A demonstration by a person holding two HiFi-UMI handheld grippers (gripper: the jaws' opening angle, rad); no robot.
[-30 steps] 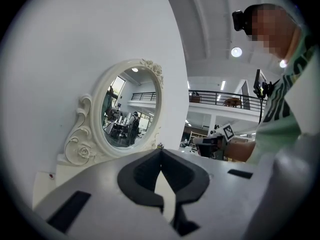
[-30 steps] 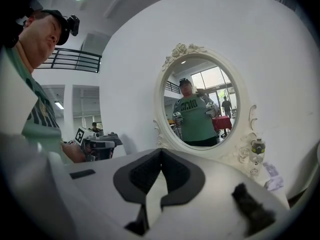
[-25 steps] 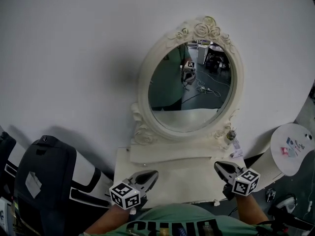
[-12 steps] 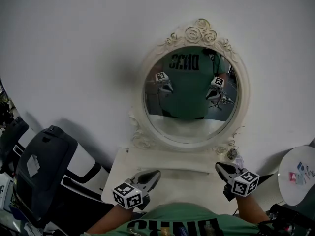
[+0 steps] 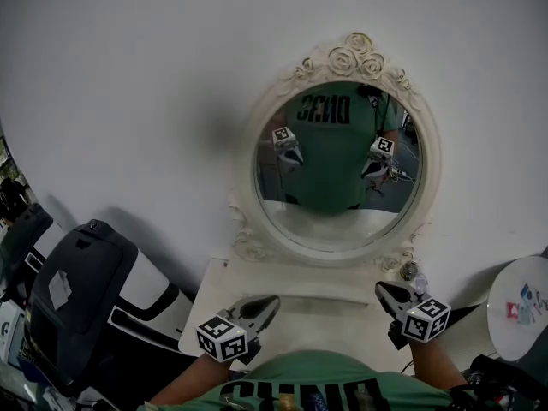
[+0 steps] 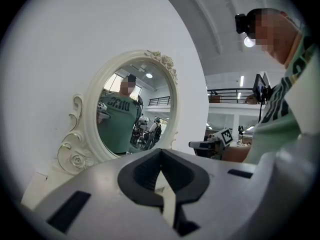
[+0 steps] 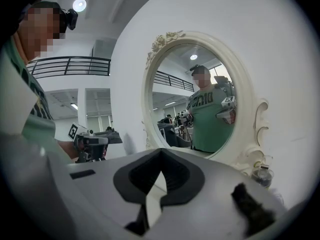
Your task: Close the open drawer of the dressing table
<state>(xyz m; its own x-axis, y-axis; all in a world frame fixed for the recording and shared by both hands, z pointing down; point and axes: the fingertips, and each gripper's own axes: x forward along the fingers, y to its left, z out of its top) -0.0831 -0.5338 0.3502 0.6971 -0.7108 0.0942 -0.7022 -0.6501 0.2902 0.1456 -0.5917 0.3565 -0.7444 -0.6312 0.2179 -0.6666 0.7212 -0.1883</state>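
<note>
The white dressing table (image 5: 321, 315) stands against the wall and carries an oval mirror (image 5: 338, 157) in a carved frame. My chest hides its front, so no drawer shows in any view. My left gripper (image 5: 272, 299) hovers shut and empty over the left front of the table top. My right gripper (image 5: 379, 288) hovers over the right front, its jaws together with nothing between them. In the left gripper view the left gripper (image 6: 161, 151) points across the top toward the right one. In the right gripper view the right gripper (image 7: 160, 151) points back at the left one. The mirror reflects both.
A small glass jar (image 5: 409, 272) sits at the right foot of the mirror frame and also shows as the jar (image 7: 262, 176) in the right gripper view. A black and white chair (image 5: 81, 294) stands to the left of the table. A round white side table (image 5: 521, 302) stands to the right.
The head view has swung, so the mirror now reflects my green shirt and both grippers instead of the room. Both grippers keep their places over the table's front and stay shut.
</note>
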